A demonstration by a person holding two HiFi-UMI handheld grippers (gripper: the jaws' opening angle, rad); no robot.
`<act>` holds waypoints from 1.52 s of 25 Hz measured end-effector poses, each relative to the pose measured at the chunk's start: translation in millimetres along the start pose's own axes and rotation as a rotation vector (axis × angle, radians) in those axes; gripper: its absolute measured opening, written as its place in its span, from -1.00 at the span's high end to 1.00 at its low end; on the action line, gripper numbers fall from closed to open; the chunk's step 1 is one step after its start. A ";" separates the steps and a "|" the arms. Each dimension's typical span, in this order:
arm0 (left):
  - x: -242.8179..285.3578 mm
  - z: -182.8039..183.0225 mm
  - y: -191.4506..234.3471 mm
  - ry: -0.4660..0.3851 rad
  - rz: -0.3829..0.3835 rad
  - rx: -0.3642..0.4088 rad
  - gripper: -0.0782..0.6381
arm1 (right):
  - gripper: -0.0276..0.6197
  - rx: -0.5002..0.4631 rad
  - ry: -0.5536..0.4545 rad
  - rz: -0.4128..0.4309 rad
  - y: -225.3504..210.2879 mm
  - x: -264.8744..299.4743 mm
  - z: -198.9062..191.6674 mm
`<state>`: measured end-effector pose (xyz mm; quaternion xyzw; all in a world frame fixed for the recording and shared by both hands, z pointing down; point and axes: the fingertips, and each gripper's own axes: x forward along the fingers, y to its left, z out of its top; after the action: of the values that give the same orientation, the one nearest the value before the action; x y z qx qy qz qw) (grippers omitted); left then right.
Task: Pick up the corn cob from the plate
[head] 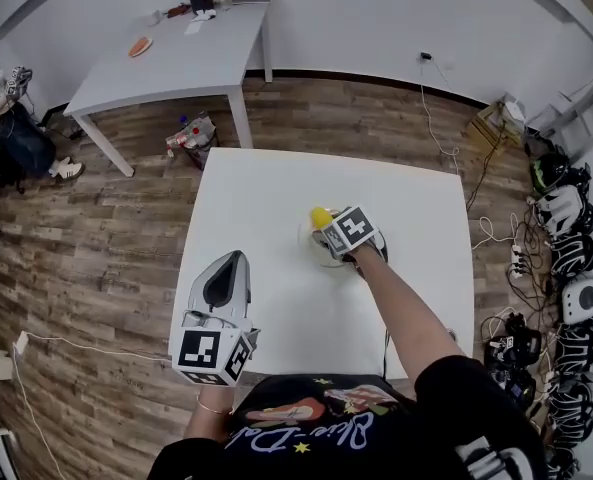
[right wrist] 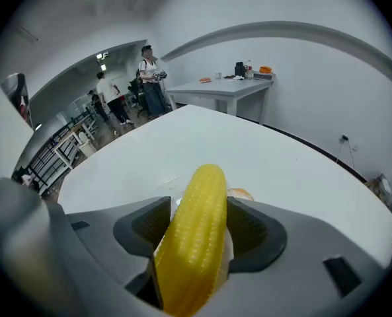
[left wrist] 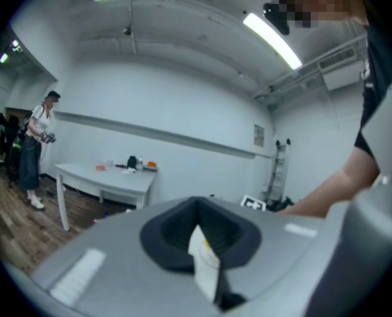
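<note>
The yellow corn cob (right wrist: 197, 243) lies lengthwise between the jaws of my right gripper (right wrist: 199, 211), which tilts down over the white plate (right wrist: 231, 242). The jaws stand wide, and a thin strip of plate shows between the cob and the right pad. In the head view the cob's tip (head: 321, 217) pokes out beyond the right gripper (head: 330, 234), and the plate (head: 310, 251) is mostly hidden under it. My left gripper (head: 237, 259) hovers near the table's front left, its jaws together and holding nothing; from its own view the left gripper (left wrist: 200, 240) points level across the room.
The white table (head: 266, 188) carries only the plate; a small orange-edged thing (right wrist: 240, 193) lies on the plate behind the cob. A second table (head: 176, 63) with clutter stands at the back left, and a person (head: 1, 108) beside it. Cables and gear (head: 566, 248) line the right wall.
</note>
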<state>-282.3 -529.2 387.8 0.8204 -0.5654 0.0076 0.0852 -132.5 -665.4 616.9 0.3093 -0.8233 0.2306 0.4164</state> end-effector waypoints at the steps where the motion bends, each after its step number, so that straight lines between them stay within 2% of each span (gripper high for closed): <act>1: 0.3 -0.6 1.0 0.003 0.002 0.000 0.79 | 0.16 0.016 0.006 0.002 -0.5 2.8 -1.2; 6: -1.7 -2.2 3.3 0.008 0.017 -0.004 0.79 | 0.15 -0.053 0.047 -0.027 -1.1 7.6 -2.5; 11: -7.8 -4.1 -0.3 0.013 0.012 0.006 0.79 | 0.15 0.004 -0.004 -0.042 -5.4 -1.5 -9.7; 14: -10.1 -3.8 4.4 0.012 0.015 0.008 0.79 | 0.15 0.089 -0.125 -0.069 -8.1 -21.9 -8.3; 20: -7.0 -1.5 -11.4 0.006 -0.028 0.034 0.79 | 0.15 0.227 -0.467 -0.069 7.1 -107.0 -1.9; 22: -4.6 -0.5 -18.6 0.003 -0.047 0.043 0.79 | 0.15 0.225 -0.606 -0.064 21.1 -144.4 4.5; 25: -0.9 1.6 -29.7 -0.003 -0.077 0.067 0.79 | 0.15 0.171 -0.841 -0.020 51.5 -203.5 14.9; 28: 2.3 1.8 -42.2 -0.002 -0.108 0.092 0.79 | 0.15 0.144 -1.004 0.022 81.4 -255.5 14.8; 33: 7.1 -0.8 -57.2 0.007 -0.141 0.098 0.79 | 0.15 0.079 -1.103 -0.020 108.7 -297.9 4.1; 35: 8.2 0.4 -61.9 0.002 -0.150 0.101 0.79 | 0.15 0.048 -1.107 -0.037 112.0 -298.9 -1.5; 38: 9.6 2.3 -68.4 -0.006 -0.165 0.109 0.79 | 0.16 0.076 -1.099 -0.049 107.6 -296.5 -10.4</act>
<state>-215.5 -514.8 377.6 0.8675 -0.4951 0.0289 0.0390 -65.4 -489.1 363.8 0.4179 -0.9032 0.0550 -0.0808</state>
